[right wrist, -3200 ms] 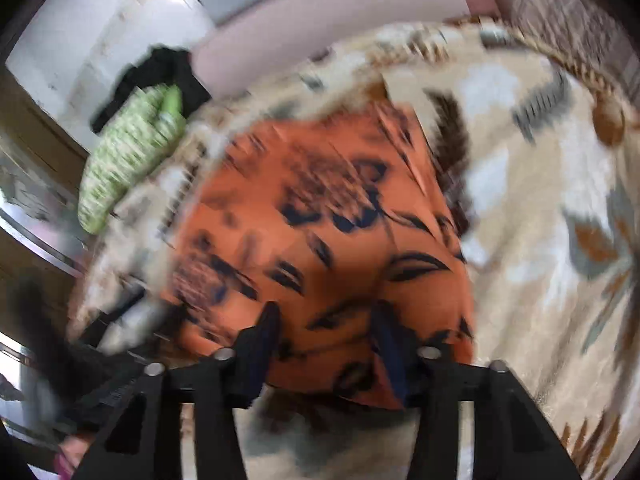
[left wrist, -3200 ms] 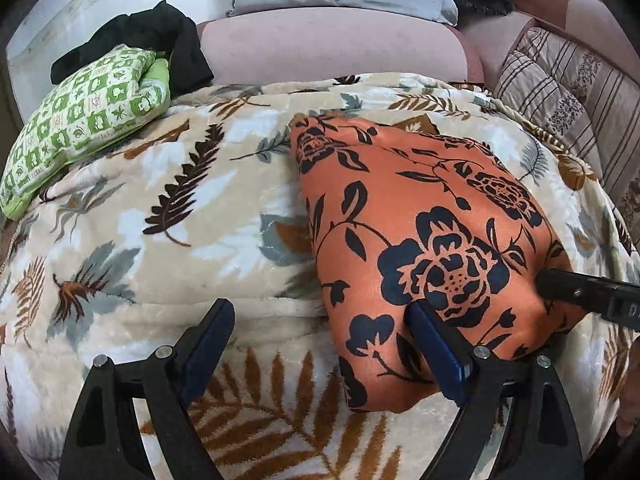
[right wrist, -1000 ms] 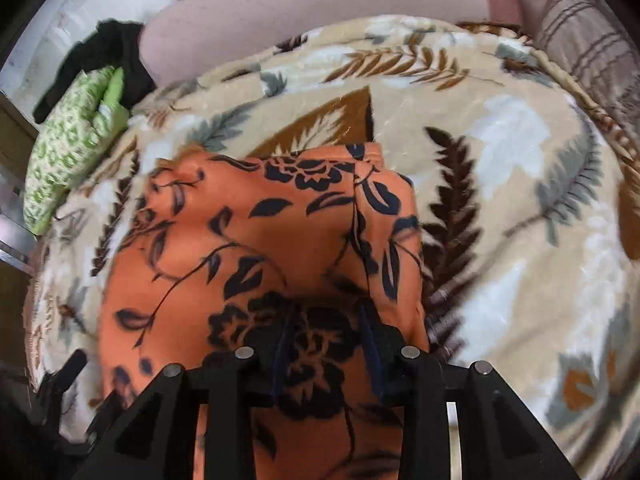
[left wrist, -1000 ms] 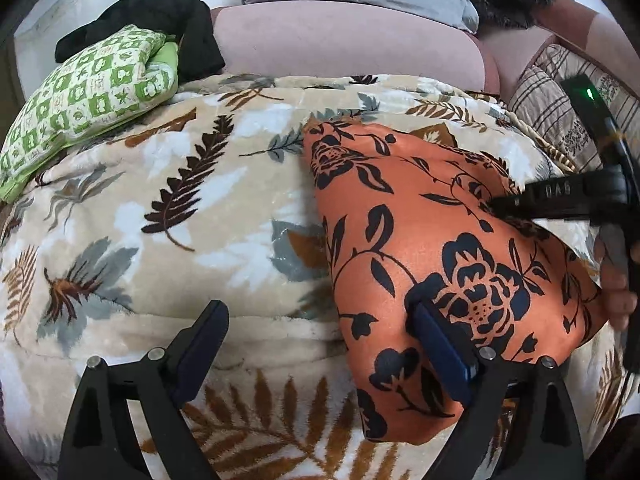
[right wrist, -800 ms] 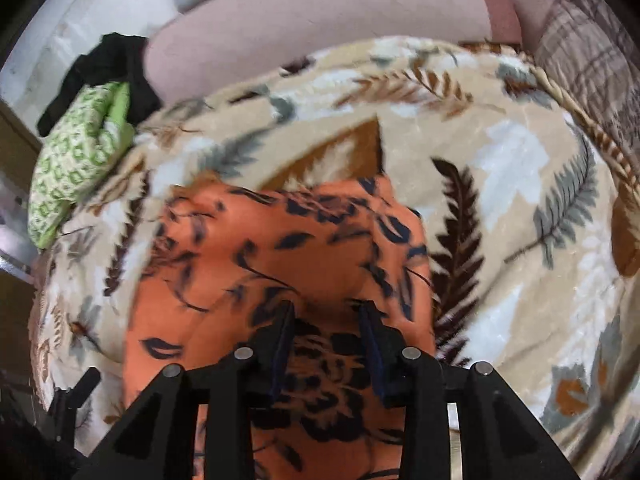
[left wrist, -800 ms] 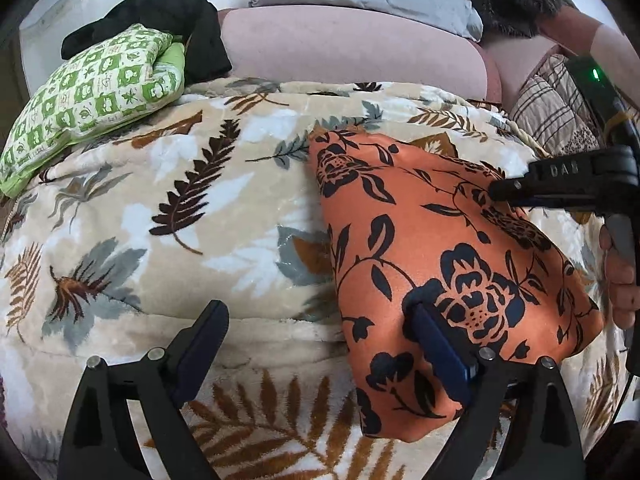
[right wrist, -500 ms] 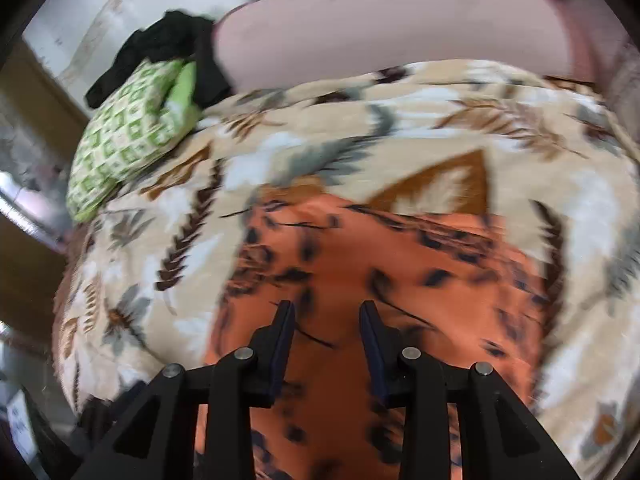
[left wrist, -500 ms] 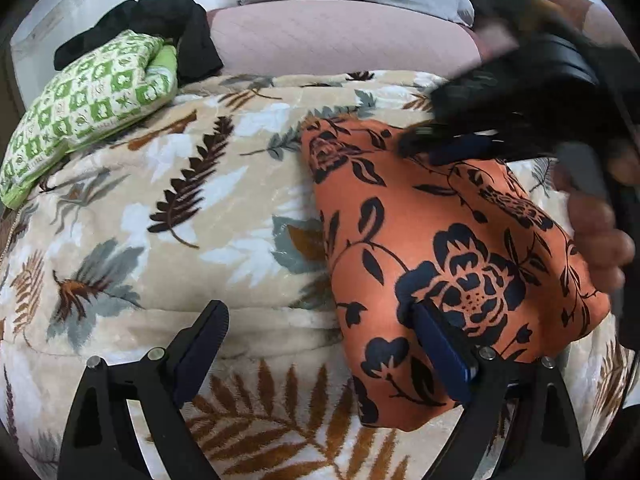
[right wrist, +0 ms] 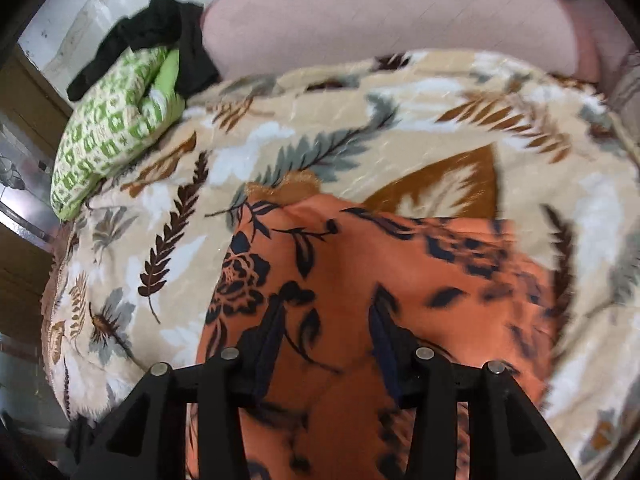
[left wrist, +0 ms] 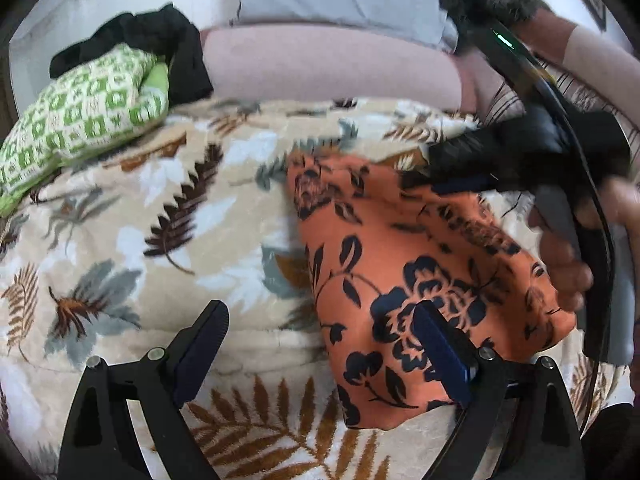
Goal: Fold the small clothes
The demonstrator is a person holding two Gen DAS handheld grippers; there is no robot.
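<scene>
While the leaf-print blanket (left wrist: 168,216) covers the whole working surface, you have a green patterned bundle (left wrist: 80,120) and a black garment (left wrist: 160,36) at its far left, well apart from your work, and a pink cushion (right wrist: 380,12) along the far edge. Your orange floral garment (left wrist: 400,264) lies folded on the blanket's right half. Your left gripper (left wrist: 320,340) tilts down at the near edge, fingers spread wide, its right finger over the garment's near part, gripping nothing. Your right gripper (right wrist: 326,332) points steeply down over the garment; its jaws have just been opening, orange cloth showing in the gap unpinched. Your right hand (left wrist: 572,264) wraps its handle.
</scene>
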